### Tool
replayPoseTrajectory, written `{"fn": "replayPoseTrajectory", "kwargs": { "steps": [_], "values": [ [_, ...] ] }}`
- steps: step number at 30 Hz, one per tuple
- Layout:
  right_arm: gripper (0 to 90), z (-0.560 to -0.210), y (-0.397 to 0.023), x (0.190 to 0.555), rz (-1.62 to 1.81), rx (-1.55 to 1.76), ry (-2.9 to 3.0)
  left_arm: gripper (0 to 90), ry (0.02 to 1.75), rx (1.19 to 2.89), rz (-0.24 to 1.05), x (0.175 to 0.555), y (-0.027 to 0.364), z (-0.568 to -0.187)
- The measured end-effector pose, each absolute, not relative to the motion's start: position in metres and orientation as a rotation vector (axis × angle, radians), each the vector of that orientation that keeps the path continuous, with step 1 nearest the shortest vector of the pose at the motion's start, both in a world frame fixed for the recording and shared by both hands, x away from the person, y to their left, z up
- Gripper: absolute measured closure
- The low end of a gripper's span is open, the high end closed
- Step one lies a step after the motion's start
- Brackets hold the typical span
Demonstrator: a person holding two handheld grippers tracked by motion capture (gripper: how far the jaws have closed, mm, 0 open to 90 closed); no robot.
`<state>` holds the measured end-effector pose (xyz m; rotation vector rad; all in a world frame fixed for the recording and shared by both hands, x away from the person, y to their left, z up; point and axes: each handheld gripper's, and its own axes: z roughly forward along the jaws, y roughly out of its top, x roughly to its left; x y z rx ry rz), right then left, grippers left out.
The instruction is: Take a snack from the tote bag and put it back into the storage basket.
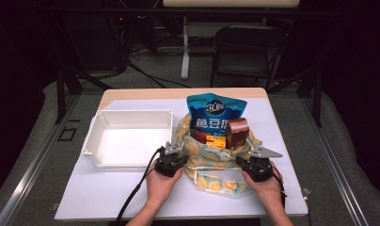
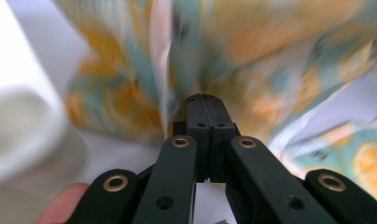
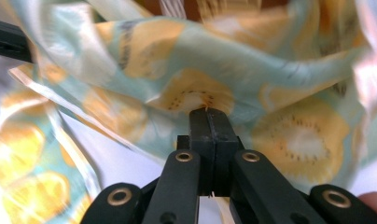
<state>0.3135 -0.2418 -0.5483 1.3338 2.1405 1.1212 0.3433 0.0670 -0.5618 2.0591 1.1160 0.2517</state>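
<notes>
Two sets of black jaws are pressed fully together on my screens, each biting the printed cloth bag [image 1: 211, 157]. In the left gripper view, the left gripper [image 2: 203, 100] has its tips buried in a fold of the bag [image 2: 252, 60] at the centre of the frame, the cloth fanning up and out from the pinch point. In the right gripper view, the right gripper [image 3: 208, 113] is clamped the same way on the bag [image 3: 270, 70], its tips meeting the cloth just below an orange-slice print at mid frame.

From the high view, my left hand [image 1: 161, 183] comes up from the bottom edge and holds its gripper [image 1: 175, 153] low, at the bag's left rim. My right hand [image 1: 268, 186] mirrors it, with its gripper [image 1: 244, 162] at the bag's right rim. Both forearms angle inward toward the centre of the picture.

Between the two grippers the bag sits slumped on the white table [image 1: 108, 193], right of centre. A blue snack pouch [image 1: 215, 115] stands up out of it, with a brown packet [image 1: 237, 132] beside it to the right. A white plastic tray [image 1: 95, 129] lies to the left, close to the left gripper.
</notes>
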Motion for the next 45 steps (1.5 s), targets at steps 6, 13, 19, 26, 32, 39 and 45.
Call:
{"fn": "replayPoseTrajectory", "kwargs": {
  "steps": [6,13,19,26,32,39,45],
  "values": [
    [88.1,-0.557,-0.247,0.316,1.107,1.384,2.167,90.0,1.086,2.000,0.298,0.338,0.073,-0.550],
    [84.8,-0.542,-0.248,0.299,1.177,1.251,2.132,68.8,0.983,1.838,0.343,0.326,0.078,-0.506],
    [89.9,-0.541,-0.245,0.298,1.174,1.242,2.126,55.5,0.947,1.779,0.352,0.331,0.063,-0.485],
    [90.0,-0.545,-0.242,0.299,1.171,1.228,2.155,73.3,0.902,1.831,0.349,0.352,0.047,-0.485],
    [90.0,-0.546,-0.239,0.299,1.169,1.223,2.163,90.0,0.937,1.966,0.315,0.362,0.047,-0.502],
    [90.0,-0.547,-0.239,0.299,1.175,1.234,2.153,90.0,0.957,1.977,0.334,0.349,0.062,-0.506],
    [89.6,-0.547,-0.239,0.299,1.180,1.236,2.143,90.0,0.997,1.968,0.338,0.339,0.070,-0.520]
  ]
}}
